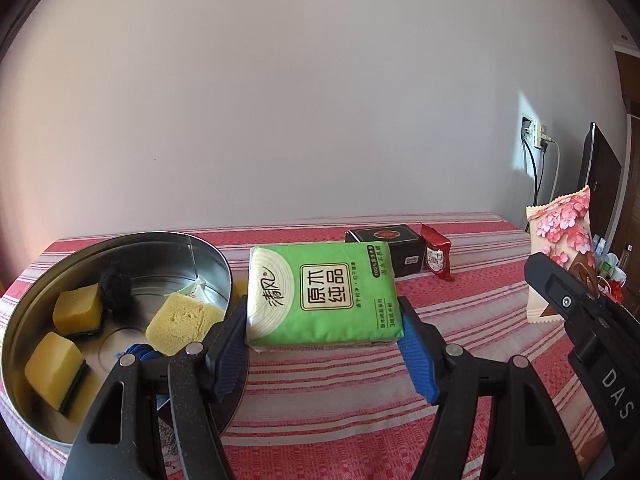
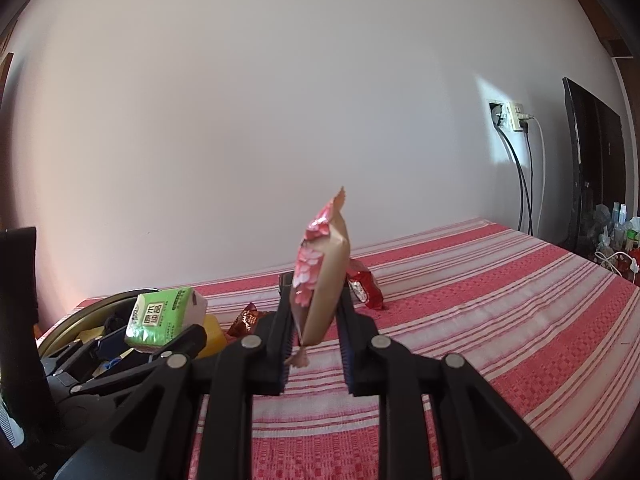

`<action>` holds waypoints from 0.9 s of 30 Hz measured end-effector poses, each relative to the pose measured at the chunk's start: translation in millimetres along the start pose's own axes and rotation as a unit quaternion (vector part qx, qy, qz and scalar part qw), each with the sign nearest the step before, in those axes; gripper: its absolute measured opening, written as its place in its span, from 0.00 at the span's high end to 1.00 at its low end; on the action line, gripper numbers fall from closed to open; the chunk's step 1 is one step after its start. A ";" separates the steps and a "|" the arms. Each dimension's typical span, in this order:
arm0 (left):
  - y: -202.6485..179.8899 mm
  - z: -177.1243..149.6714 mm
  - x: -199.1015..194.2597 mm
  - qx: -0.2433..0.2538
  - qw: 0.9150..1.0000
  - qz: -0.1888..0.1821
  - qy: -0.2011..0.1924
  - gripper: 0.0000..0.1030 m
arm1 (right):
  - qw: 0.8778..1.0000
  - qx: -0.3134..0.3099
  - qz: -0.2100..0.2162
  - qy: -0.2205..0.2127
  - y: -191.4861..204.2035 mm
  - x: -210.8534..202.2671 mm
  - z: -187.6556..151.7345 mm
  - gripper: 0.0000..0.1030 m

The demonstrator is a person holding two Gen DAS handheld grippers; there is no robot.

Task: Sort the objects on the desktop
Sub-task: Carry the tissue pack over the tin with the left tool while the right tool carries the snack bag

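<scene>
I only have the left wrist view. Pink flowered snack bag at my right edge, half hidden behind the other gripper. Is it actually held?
Observer: Yes. In the right wrist view the right gripper is shut on the snack bag, pinching its lower part; the bag stands upright, clear of the tablecloth.
Operator: Anything hidden behind my tissue pack?
Observer: A small brown-red wrapper lies on the cloth just past the tissue pack; your view doesn't show it.
Operator: Does my grip look square from there?
Observer: The left gripper has the pack side-on between its pads, lifted beside the metal tin.
</scene>
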State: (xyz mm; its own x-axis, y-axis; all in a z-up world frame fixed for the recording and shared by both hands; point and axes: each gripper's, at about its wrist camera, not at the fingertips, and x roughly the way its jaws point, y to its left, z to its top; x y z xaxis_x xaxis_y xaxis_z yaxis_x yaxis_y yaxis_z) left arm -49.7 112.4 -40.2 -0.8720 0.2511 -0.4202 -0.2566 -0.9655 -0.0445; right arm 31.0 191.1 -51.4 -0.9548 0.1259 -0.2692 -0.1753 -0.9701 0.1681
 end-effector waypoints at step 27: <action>147.2 7.2 -69.3 -0.091 0.985 0.144 -0.022 0.32 | 0.981 -0.072 0.178 0.027 158.2 25.1 2.7 0.80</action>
State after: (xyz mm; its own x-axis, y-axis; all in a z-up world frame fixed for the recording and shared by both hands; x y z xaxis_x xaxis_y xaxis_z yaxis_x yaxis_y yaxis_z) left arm -29.9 -46.6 -11.1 -0.9158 -0.0369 -0.3998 0.0804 -0.9925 -0.0925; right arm -21.3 41.4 -29.0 -0.9344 -0.2346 -0.2681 0.2075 -0.9701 0.1256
